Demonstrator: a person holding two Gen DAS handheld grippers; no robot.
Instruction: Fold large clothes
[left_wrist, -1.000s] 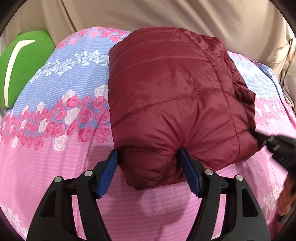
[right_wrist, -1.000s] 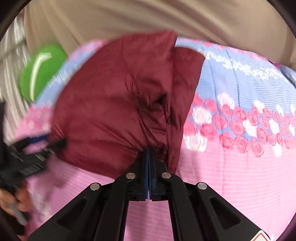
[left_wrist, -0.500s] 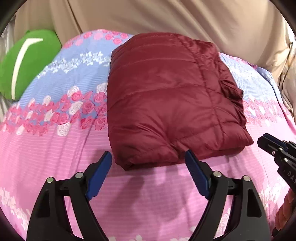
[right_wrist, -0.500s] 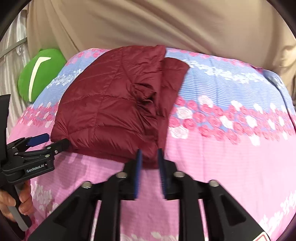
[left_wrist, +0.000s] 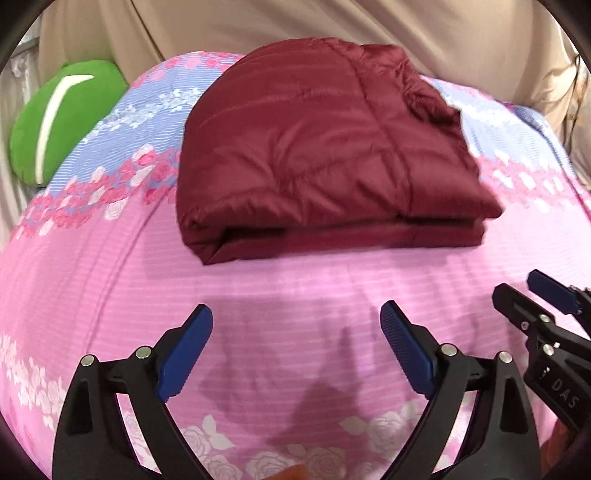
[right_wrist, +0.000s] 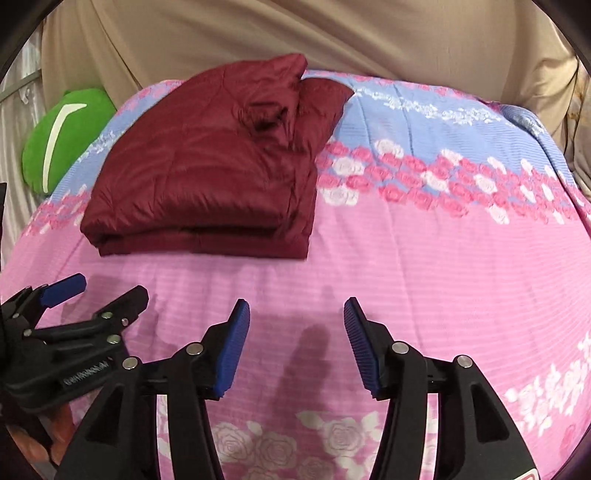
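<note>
A dark red quilted jacket (left_wrist: 325, 147) lies folded into a thick rectangle on the bed; it also shows in the right wrist view (right_wrist: 207, 170). My left gripper (left_wrist: 295, 325) is open and empty, pulled back over the pink sheet, well short of the jacket's near edge. My right gripper (right_wrist: 295, 317) is open and empty too, back from the jacket's near right corner. Each gripper shows at the edge of the other's view: the right one (left_wrist: 532, 291) and the left one (right_wrist: 99, 291).
The bed cover (left_wrist: 295, 288) is pink with rose bands and a blue stripe further back. A green cushion (left_wrist: 62, 118) lies at the far left. A beige curtain (right_wrist: 295, 33) hangs behind the bed.
Both grippers let go of the jacket and drew back toward me. The right gripper went from shut on the jacket to wide open; the jacket settled flat on the bed.
</note>
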